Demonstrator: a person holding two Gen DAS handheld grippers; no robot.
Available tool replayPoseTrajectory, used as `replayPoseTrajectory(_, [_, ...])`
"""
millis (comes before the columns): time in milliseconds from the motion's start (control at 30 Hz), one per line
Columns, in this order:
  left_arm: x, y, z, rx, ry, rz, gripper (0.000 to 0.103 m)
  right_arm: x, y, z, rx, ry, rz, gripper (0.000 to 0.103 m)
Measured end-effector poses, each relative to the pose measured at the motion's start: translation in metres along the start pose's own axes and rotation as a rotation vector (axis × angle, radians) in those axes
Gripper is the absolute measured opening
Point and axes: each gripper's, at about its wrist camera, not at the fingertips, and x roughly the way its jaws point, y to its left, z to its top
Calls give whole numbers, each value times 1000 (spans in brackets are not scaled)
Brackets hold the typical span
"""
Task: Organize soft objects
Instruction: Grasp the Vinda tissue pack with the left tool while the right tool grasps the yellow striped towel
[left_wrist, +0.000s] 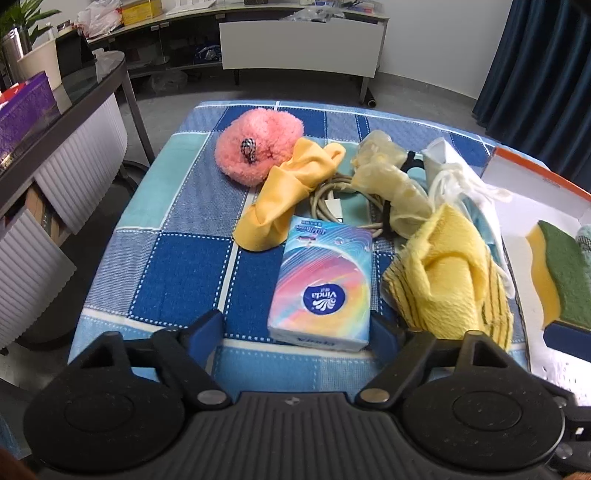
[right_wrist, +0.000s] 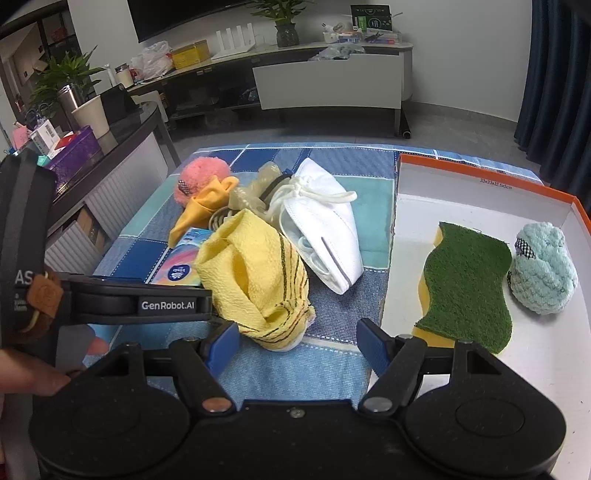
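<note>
My left gripper (left_wrist: 297, 330) open, jaws flanking the tissue pack (left_wrist: 321, 284) without pinching; pack's long axis runs straight away from me; right gripper (right_wrist: 297, 341) open, empty, beside yellow cloth (right_wrist: 255, 280).

Grey tiled floor (left_wrist: 295, 92), dark blue curtain (left_wrist: 535, 74), low white cabinet (right_wrist: 328, 85), white wall.

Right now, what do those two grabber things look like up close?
Each hand-held gripper is black plastic with two round discs at the base, a ribbed middle panel, silver pivot screws and blue finger pads: the left hand-held gripper and the right hand-held gripper. Seen from the right wrist, the left one's side reads "GenRobot.AI" in white, with a small brown tag.
</note>
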Motion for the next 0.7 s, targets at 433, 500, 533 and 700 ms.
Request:
replayPoseTrajectory(433, [-28, 31, -11, -49, -70, -5, 55, 27, 22, 7, -3, 16, 84, 84])
replayPoseTrajectory(500, [-33, 38, -13, -65, -72, 2, 54, 33, 28, 11, -14, 13, 73, 83])
replayPoseTrajectory(533, [-34, 40, -13, -70, -71, 2, 54, 35, 29, 12, -17, 7, 69, 81])
replayPoseTrajectory(700, [-42, 46, -17, -86, -78, -10, 53, 35, 29, 10, -10, -12, 77, 31])
